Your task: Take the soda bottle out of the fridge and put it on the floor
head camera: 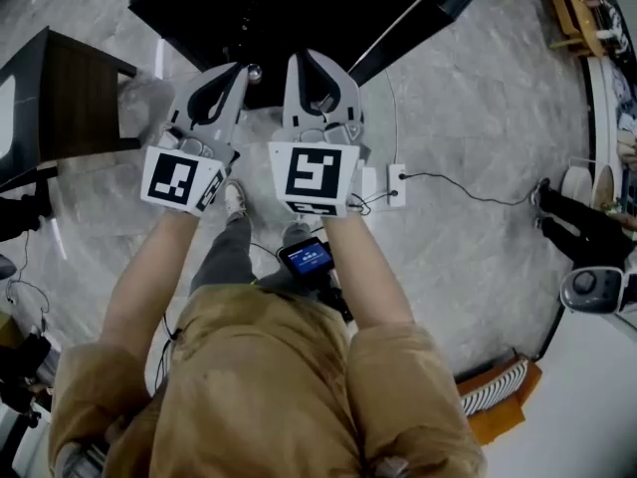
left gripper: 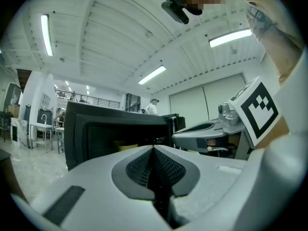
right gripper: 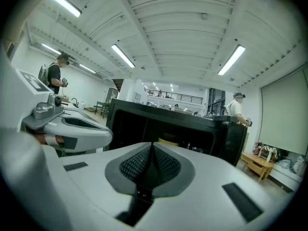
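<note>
The black fridge (head camera: 269,13) stands on the floor right in front of me, its door (head camera: 418,13) swung open to the right. Both grippers are held side by side just before it. My left gripper (head camera: 242,66) has its jaws together with nothing between them, and so does my right gripper (head camera: 304,58). In the left gripper view the pads (left gripper: 166,165) meet in front of the dark fridge opening (left gripper: 110,134). The right gripper view shows the same over its pads (right gripper: 166,163), with a yellow thing (right gripper: 168,141) inside the fridge (right gripper: 144,124). I cannot make out a soda bottle.
A dark wooden table (head camera: 70,98) stands at the left. On the grey marble floor lies a white power strip (head camera: 396,185) with a cable running right. Another person's legs (head camera: 587,227) are at the right edge, with people (right gripper: 237,107) standing behind the fridge.
</note>
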Motion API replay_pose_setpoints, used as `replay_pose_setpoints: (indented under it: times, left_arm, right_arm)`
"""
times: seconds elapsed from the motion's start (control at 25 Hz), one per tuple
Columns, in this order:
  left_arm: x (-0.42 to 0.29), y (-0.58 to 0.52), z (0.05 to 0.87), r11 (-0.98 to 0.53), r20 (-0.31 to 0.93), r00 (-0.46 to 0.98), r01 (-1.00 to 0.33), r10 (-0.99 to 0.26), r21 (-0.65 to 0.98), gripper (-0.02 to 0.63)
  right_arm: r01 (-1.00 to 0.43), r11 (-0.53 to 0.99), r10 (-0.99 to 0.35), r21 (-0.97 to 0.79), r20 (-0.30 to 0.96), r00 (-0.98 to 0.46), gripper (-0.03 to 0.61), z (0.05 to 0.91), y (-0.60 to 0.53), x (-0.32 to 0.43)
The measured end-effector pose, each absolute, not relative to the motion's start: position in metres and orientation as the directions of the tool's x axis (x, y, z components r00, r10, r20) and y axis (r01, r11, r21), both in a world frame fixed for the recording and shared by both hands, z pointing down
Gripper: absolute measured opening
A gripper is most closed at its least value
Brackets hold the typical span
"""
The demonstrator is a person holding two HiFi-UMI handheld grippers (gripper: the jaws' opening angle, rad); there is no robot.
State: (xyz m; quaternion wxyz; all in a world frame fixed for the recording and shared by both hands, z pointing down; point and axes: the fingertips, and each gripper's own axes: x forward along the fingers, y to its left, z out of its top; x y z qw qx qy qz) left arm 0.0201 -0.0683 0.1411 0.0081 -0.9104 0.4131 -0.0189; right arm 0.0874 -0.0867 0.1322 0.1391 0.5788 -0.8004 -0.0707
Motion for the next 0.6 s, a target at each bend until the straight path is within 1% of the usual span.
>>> replay_pose_setpoints:
  times: [0.36, 0.6]
  left_arm:
    - [-0.015, -0.056, 0.047, -0.593, -0.103, 0.591, -0.805, -0.8, -0.014, 0.002]
    - [-0.036, -0.04, -0.004, -0.567, -0.16, 0.563, -0.823, -0.811, -0.023, 0.002]
  right_arm:
    - [-0.915, 0.331, -0.943, 0.231, 0.036, -0.332, 0.008, 0.047, -0.055, 0.072]
    - [-0.935, 0.334, -0.939, 0.122, -0.044, -0.341, 0.008, -0.003, -0.036, 0.069]
